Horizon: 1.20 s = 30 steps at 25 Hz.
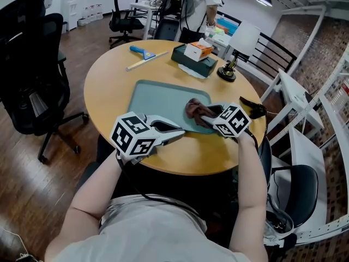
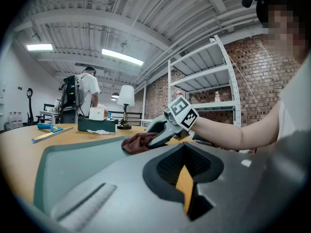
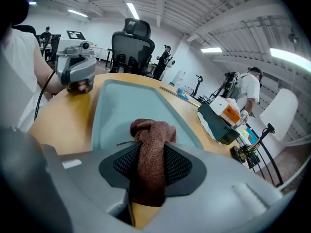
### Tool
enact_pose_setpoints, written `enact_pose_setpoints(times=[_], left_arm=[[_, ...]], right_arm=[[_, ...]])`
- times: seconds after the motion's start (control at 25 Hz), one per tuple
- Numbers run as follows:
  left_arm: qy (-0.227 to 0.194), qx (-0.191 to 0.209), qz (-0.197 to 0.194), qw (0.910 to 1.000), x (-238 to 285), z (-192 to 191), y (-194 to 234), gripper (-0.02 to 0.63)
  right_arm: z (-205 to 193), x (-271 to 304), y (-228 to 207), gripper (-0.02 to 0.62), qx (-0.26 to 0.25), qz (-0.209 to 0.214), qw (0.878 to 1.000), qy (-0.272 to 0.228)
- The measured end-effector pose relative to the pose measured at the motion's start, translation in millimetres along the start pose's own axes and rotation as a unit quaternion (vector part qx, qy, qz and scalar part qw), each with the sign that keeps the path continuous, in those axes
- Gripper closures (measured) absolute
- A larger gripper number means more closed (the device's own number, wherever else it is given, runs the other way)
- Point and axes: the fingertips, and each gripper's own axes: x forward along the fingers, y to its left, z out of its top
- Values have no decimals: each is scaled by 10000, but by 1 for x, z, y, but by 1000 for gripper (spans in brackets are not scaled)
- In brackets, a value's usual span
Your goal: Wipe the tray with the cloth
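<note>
The right claw (image 1: 206, 113) pinches the brown cloth (image 1: 194, 108) — the wad bulges out between its pads — and holds it down on the grey-green tray (image 1: 155, 100) at about the tray's 4 o'clock, near the right rim. The left claw (image 1: 178, 134) is pressed together with nothing in it, its tip at the tray's 6 o'clock edge on the round wooden table (image 1: 106, 83). Beyond the tray, a dark box (image 1: 193, 65) stands at 12 o'clock and a blue-handled squeegee (image 1: 144, 56) lies at 11 o'clock — both well apart from the cloth.
</note>
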Motion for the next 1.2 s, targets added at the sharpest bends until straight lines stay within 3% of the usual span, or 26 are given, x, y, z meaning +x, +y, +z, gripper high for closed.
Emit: enact_pose_setpoints(times=[0.56,0.84,1.2], left_arm=[[-6,-4,-8,10000,1,-2,0,284],[-5,-5,-4,10000,0,-2,0,284],[26,-9,-6,10000,2,-5,-3,284]], right_arm=[[0,-13,27,465,-293,131,9995,-19],[22,-5,50,465,-653,497,9965,-166],[14,22,9,463,-377,297,9988,105]])
